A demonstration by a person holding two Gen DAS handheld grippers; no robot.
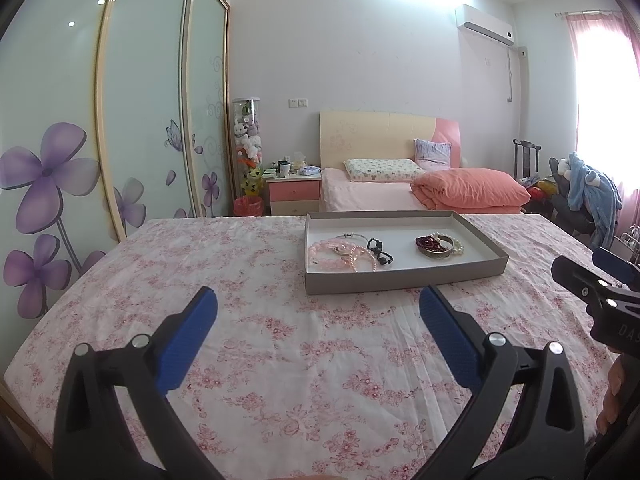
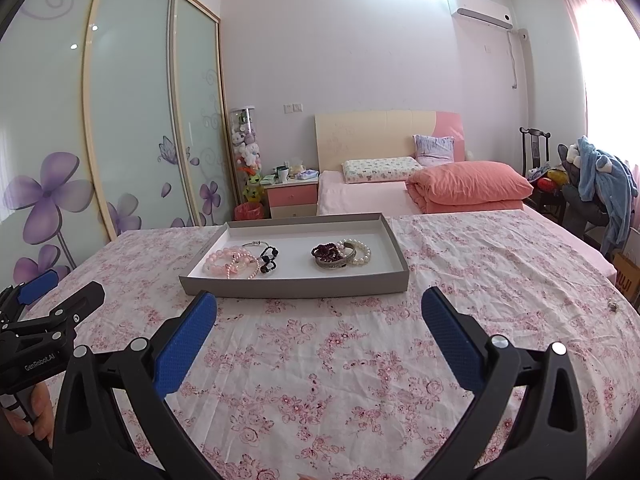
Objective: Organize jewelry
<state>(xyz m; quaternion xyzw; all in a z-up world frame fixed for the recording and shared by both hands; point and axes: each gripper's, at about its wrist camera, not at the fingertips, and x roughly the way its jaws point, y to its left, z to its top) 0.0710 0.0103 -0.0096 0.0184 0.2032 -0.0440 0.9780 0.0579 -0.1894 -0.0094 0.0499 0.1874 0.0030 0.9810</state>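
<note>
A shallow grey tray (image 1: 400,278) (image 2: 292,287) with a white inside stands on the floral tablecloth. On its left lie pink bead bracelets (image 1: 334,254) (image 2: 228,262), a thin silver bangle (image 1: 352,236) and a black bead bracelet (image 1: 380,250) (image 2: 269,258). On its right lie a dark red bead bracelet (image 1: 432,243) (image 2: 326,251), a silver cuff (image 2: 334,263) and a white pearl bracelet (image 1: 458,245) (image 2: 362,252). My left gripper (image 1: 318,304) is open and empty, short of the tray. My right gripper (image 2: 319,306) is open and empty, just before the tray's near wall.
The table has a pink floral cloth (image 1: 280,360). A small metal piece (image 2: 613,306) lies on the cloth at far right. Behind are a bed (image 1: 400,196), a nightstand (image 1: 294,194), a sliding wardrobe (image 1: 120,120) and a chair with clothes (image 1: 588,196).
</note>
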